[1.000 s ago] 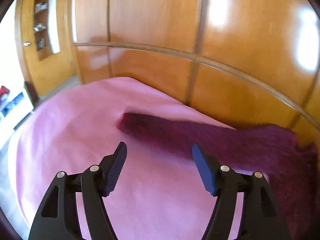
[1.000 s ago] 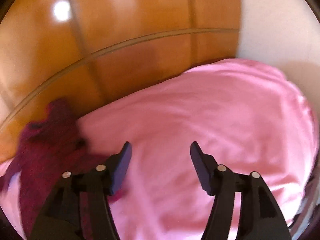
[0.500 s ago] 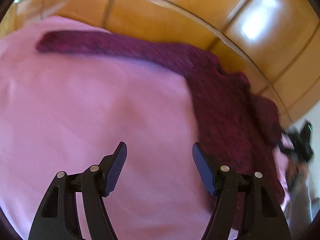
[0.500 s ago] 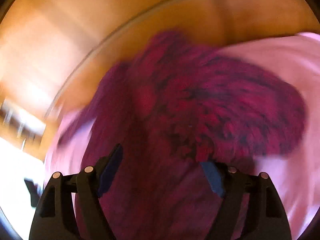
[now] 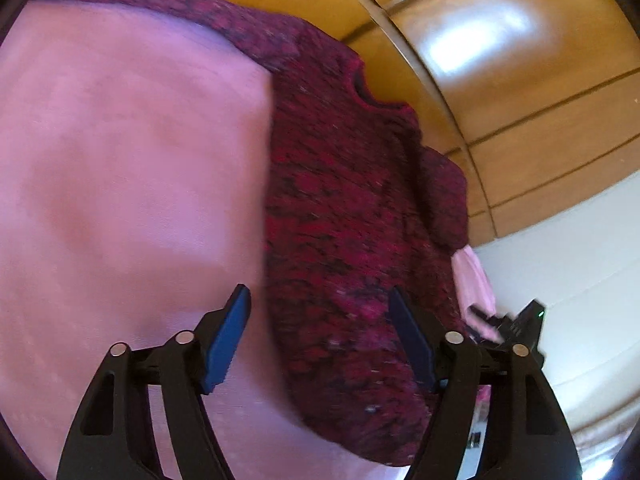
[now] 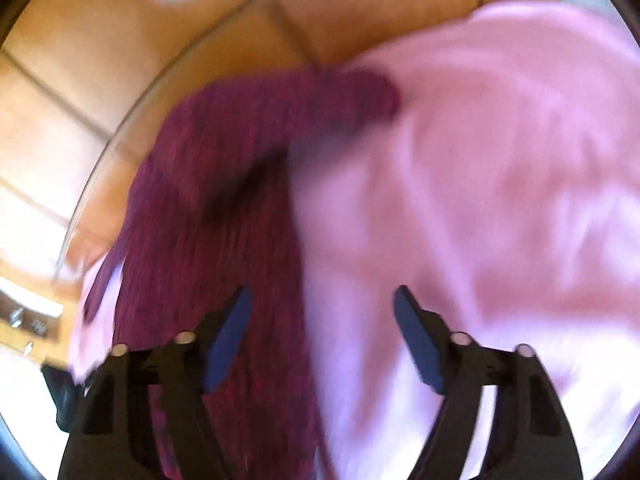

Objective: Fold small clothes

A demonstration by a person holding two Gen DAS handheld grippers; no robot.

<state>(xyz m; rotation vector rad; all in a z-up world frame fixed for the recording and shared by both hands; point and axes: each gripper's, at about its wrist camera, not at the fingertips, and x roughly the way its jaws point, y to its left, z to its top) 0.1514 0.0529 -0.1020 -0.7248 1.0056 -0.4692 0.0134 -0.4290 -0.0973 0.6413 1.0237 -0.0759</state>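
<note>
A dark red knitted sweater (image 5: 344,208) lies spread on the pink sheet (image 5: 120,168), neck toward the wooden headboard, one sleeve stretched to the upper left. My left gripper (image 5: 320,320) hovers over the sweater's left lower edge; its jaws are closing, the pads apart from the knit, with the edge in the gap below them. In the blurred right wrist view the sweater (image 6: 224,208) runs down the left half. My right gripper (image 6: 322,320) hangs over its right edge, jaws closing, nothing pressed between them. The right gripper (image 5: 516,324) also shows beyond the sweater in the left wrist view.
A glossy wooden headboard (image 5: 500,60) rises right behind the sweater. A pale wall (image 5: 580,280) stands at the right of the bed. Pink sheet (image 6: 500,180) stretches to the right of the sweater. A dark object (image 6: 60,396) sits at the lower left of the right wrist view.
Both grippers have tilted down and come in over the sweater. The left swung right from the sleeve to the body's left edge. The right swung from bare sheet to the right edge.
</note>
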